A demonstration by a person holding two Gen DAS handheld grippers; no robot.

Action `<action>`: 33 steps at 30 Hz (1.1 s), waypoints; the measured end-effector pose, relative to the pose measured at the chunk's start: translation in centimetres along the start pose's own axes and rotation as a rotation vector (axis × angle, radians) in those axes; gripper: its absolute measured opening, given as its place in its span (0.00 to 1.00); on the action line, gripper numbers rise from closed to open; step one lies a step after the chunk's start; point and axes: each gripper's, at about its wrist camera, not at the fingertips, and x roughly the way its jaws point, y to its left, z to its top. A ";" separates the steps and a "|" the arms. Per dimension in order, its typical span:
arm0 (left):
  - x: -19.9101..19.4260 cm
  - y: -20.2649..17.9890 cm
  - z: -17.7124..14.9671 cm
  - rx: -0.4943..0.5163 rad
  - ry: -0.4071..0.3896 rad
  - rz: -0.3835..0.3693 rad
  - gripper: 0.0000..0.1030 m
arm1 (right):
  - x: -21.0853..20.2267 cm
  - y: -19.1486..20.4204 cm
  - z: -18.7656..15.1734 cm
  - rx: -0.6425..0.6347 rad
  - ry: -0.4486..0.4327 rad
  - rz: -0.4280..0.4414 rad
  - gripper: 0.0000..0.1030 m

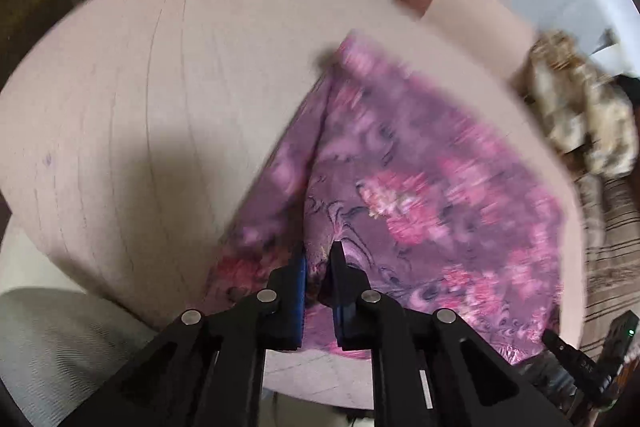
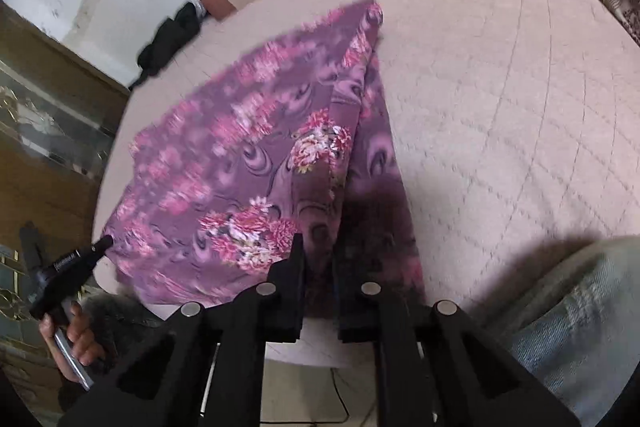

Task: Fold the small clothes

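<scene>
Cloth (image 1: 408, 187) lies part-folded on pink bed (image 1: 160, 87). Left gripper (image 1: 318, 267) pinches near hem; right gripper (image 2: 318, 259) clamps near edge too. Lift both evenly, keep edge taut, match corners.

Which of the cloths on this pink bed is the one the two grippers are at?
The purple floral cloth, spread flat at the near edge. The beige patterned bundle and the black cloth lie at the far edges.
</scene>
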 end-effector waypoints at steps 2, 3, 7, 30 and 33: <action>0.7 -0.5 0.1 0.006 0.021 0.022 0.10 | 1.4 0.0 0.2 -0.005 0.044 -0.042 0.11; 0.2 -0.7 0.1 0.017 0.008 0.020 0.11 | 1.3 0.1 0.3 -0.006 0.035 -0.049 0.11; -1.4 -0.1 -0.1 -0.015 -0.012 -0.014 0.23 | 0.3 0.1 0.1 -0.004 0.002 -0.053 0.29; 1.0 4.3 2.2 -0.081 0.086 -0.141 0.82 | 6.5 24.6 9.1 -0.338 0.194 0.321 0.70; 1.1 4.5 2.1 -0.096 0.096 -0.162 0.80 | 9.0 27.1 9.6 -0.339 0.259 0.320 0.70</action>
